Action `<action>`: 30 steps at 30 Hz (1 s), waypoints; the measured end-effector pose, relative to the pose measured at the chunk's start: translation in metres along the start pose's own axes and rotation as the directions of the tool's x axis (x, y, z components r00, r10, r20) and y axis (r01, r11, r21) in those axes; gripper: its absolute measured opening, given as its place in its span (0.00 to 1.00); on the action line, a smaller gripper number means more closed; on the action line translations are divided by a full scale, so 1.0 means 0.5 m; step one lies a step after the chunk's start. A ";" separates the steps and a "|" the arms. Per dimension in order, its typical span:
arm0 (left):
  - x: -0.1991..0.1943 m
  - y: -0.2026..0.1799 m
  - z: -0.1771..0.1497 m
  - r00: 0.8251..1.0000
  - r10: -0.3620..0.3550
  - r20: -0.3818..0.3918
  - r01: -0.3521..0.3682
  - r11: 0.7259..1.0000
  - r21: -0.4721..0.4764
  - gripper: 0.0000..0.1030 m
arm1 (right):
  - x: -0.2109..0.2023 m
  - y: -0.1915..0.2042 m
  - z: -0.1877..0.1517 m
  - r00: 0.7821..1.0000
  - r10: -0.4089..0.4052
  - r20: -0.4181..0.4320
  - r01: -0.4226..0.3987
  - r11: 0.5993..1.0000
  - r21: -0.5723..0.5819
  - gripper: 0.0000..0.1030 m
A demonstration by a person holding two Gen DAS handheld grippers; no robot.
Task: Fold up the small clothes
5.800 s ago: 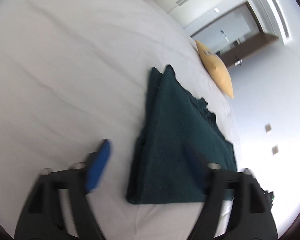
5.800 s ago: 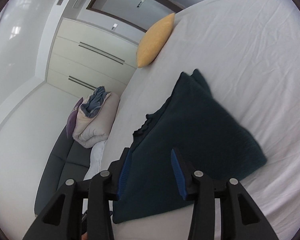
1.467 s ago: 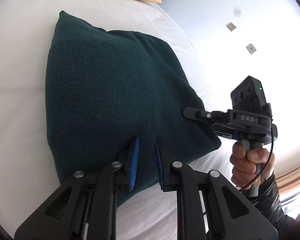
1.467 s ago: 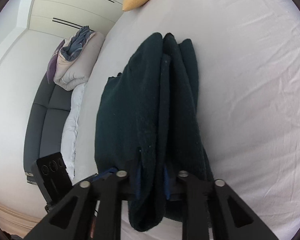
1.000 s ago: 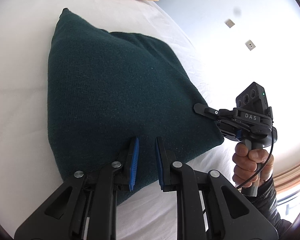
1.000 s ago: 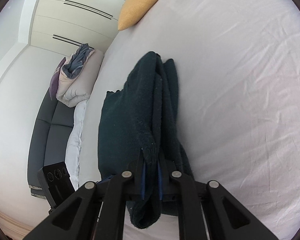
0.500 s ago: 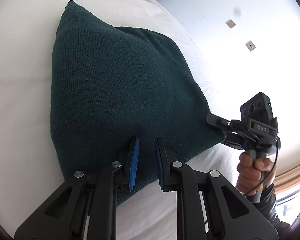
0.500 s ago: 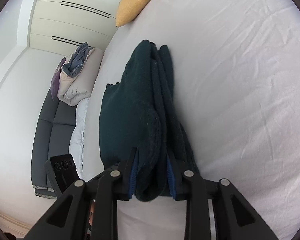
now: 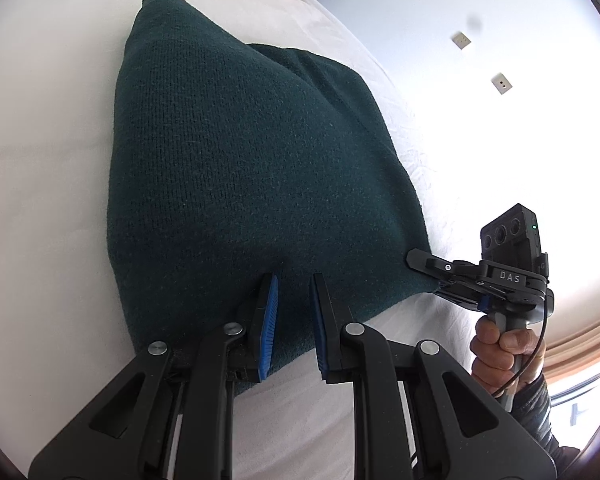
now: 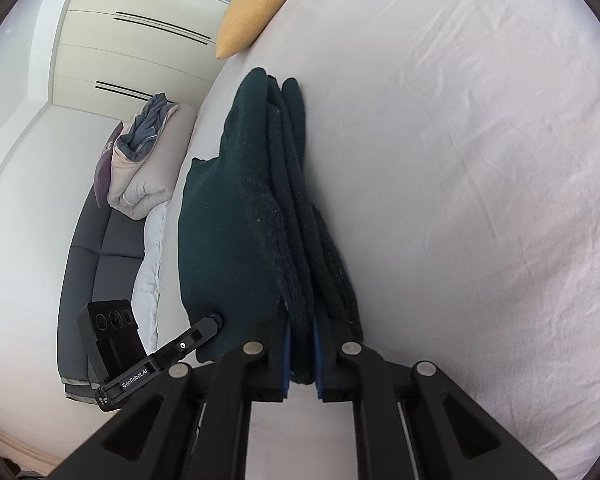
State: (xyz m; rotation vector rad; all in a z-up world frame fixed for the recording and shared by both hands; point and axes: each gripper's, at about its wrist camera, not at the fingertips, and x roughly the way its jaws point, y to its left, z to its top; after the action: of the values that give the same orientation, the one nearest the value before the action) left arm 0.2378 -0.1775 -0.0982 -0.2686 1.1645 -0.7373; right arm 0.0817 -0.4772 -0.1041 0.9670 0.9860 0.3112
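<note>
A folded dark green knit garment (image 9: 240, 152) lies on the white bed (image 9: 40, 160). My left gripper (image 9: 292, 292) is shut on the garment's near edge, with knit fabric between the blue pads. My right gripper (image 10: 300, 344) is shut on the near corner of the stacked layers (image 10: 292, 208). In the left wrist view the right gripper (image 9: 424, 264) holds the garment's right corner. In the right wrist view the left gripper (image 10: 212, 320) meets the garment's left edge.
A yellow cushion (image 10: 256, 12) lies at the far end of the bed. A grey sofa (image 10: 96, 240) with a rolled duvet (image 10: 148, 168) stands to the left of the bed, before white wardrobes (image 10: 132, 48). The bed sheet (image 10: 480, 200) spreads to the right.
Since 5.8 s ago both grippers shut on the garment's near edge. Over the last second the right jaws briefly widened, then closed tight on the layers again. The garment has barely shifted.
</note>
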 end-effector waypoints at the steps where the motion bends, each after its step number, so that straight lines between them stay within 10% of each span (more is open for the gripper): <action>1: -0.001 0.000 0.004 1.000 -0.006 -0.001 0.006 1.000 -0.005 0.15 | 0.003 -0.005 0.002 1.000 0.004 0.001 -0.004 1.000 -0.001 0.07; 16: -0.040 0.096 0.245 0.989 -0.017 0.144 0.033 0.994 -0.105 0.15 | 0.006 -0.034 -0.005 0.995 0.095 0.016 -0.095 0.995 0.025 0.07; 30: 0.018 0.099 0.220 0.987 0.064 0.147 -0.060 0.998 -0.031 0.15 | -0.026 -0.028 -0.029 0.993 0.105 0.052 -0.107 0.994 0.024 0.14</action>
State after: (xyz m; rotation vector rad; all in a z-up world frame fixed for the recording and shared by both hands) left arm 0.3578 -0.1659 -0.0884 -0.3026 1.0378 -0.6372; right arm 0.0600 -0.4851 -0.1107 1.0493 0.8961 0.3607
